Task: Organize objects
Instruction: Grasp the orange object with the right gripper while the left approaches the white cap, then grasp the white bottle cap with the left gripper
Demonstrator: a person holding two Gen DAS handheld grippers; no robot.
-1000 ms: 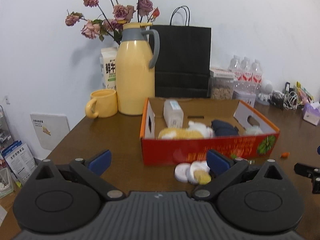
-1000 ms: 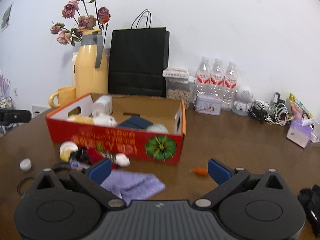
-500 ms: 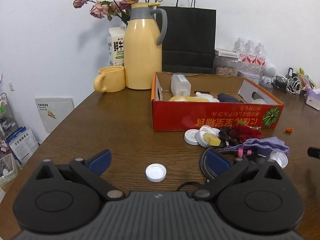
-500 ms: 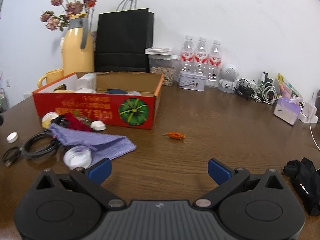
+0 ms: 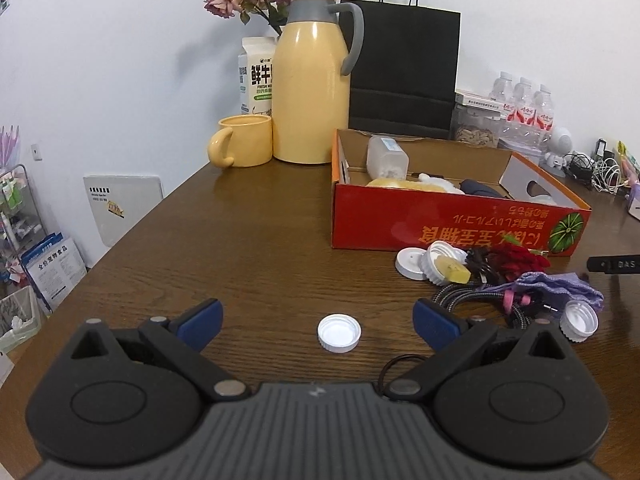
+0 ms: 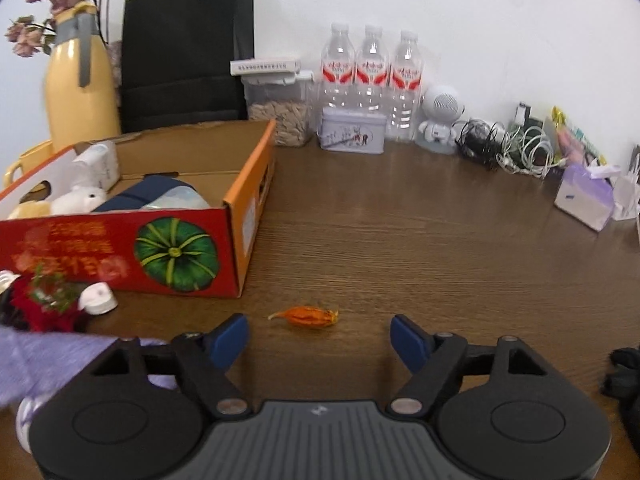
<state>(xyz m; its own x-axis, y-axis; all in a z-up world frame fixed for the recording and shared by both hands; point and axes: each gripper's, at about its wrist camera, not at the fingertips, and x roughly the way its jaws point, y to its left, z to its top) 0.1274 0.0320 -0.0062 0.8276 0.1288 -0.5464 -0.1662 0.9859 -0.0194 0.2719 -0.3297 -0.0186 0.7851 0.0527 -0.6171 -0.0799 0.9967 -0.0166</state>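
While my right gripper [image 6: 319, 330] points down at the wooden table [image 6: 420, 240], its jaws are closing with nothing pressed between them; the small orange dried thing [image 6: 306, 316], maybe a flower bud, lies just ahead of the gap. My left gripper [image 5: 318, 318] stands wide open, and a white bottle cap [image 5: 339, 333] sits on the table between its fingertips, touching neither. To the right of that cap lies the clutter of caps, cable and purple cloth [image 5: 560, 286], in front of the red cardboard box [image 5: 440, 224].

Wooden table [image 5: 256, 240]; red box [image 5: 432, 224]; cap [image 5: 339, 333]
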